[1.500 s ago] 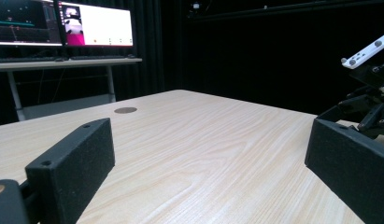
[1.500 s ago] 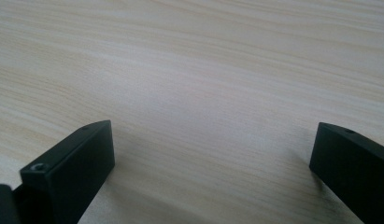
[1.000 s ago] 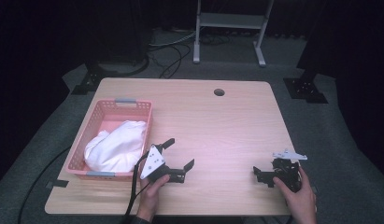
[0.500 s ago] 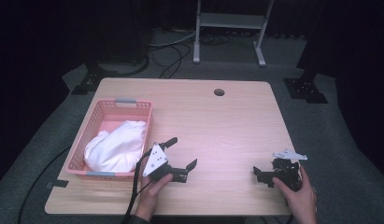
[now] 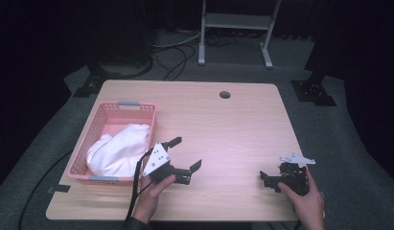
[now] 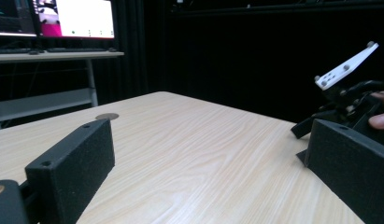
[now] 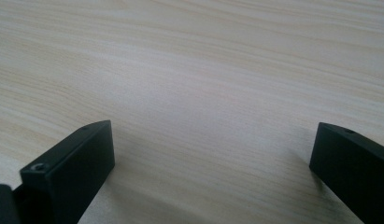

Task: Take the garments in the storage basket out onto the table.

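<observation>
Two claws over a pale wooden worktop [image 5: 242,120], each in a person's hand near the front edge. Left claw [image 5: 186,154] raised a touch and turned slightly since a second ago, jaws spread wide with bare wood between them, pointing toward the far right. Right claw [image 5: 265,178] unmoved over that second, low over the boards at the front right, jaws likewise set well apart above plain wood grain. White cloth [image 5: 119,149] heaped in a pink basket [image 5: 132,109] at the worktop's left side, just beside the left claw and slightly behind it, clear of both jaws. Same cloth well apart from the right claw, across the width of the boards. In the left gripper view, right claw [image 6: 305,131] seen across the wood with its pale three-cornered plate on top, a round hole [image 6: 107,116] in the boards farther back, lit screens [image 6: 73,18] beyond.
</observation>
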`<state>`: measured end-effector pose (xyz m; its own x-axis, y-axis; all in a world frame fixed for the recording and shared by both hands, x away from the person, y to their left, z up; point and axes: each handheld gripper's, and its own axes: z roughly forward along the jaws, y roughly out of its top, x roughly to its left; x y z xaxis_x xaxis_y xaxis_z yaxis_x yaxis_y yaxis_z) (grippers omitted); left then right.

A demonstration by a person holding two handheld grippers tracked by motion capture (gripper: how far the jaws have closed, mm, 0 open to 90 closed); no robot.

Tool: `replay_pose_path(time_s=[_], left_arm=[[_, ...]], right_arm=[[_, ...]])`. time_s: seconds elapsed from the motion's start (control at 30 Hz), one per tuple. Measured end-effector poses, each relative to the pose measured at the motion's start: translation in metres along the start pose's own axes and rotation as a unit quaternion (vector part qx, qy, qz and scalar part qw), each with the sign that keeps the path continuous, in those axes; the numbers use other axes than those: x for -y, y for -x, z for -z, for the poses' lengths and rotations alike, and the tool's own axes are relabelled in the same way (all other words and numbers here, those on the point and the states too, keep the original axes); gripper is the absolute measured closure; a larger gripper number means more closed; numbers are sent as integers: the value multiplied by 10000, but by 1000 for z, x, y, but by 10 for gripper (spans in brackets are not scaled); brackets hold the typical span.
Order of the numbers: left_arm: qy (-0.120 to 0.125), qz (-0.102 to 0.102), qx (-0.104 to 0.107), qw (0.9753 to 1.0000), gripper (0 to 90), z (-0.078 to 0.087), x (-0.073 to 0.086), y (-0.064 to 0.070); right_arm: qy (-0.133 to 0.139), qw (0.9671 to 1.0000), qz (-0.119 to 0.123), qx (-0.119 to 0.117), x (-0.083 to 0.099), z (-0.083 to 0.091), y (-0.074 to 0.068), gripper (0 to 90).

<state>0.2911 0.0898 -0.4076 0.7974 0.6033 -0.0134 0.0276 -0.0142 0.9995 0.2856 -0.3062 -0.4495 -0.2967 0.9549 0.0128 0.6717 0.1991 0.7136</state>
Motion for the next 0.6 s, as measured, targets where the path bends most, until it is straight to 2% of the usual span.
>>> replay_pose_path(time_s=[0.17,0.3,0.6], left_arm=[[17,39,35,10000,10,-3,-10,0],[12,-23,70,10000,10,-3,-17,0],[10,-14,125,9999,10,-3,-31,-2]], right_arm=[[0,10000,-1,0,0,0,0,0],[-1,10000,2,0,0,0,0,0],[-2,10000,0,1,0,0,0,0]])
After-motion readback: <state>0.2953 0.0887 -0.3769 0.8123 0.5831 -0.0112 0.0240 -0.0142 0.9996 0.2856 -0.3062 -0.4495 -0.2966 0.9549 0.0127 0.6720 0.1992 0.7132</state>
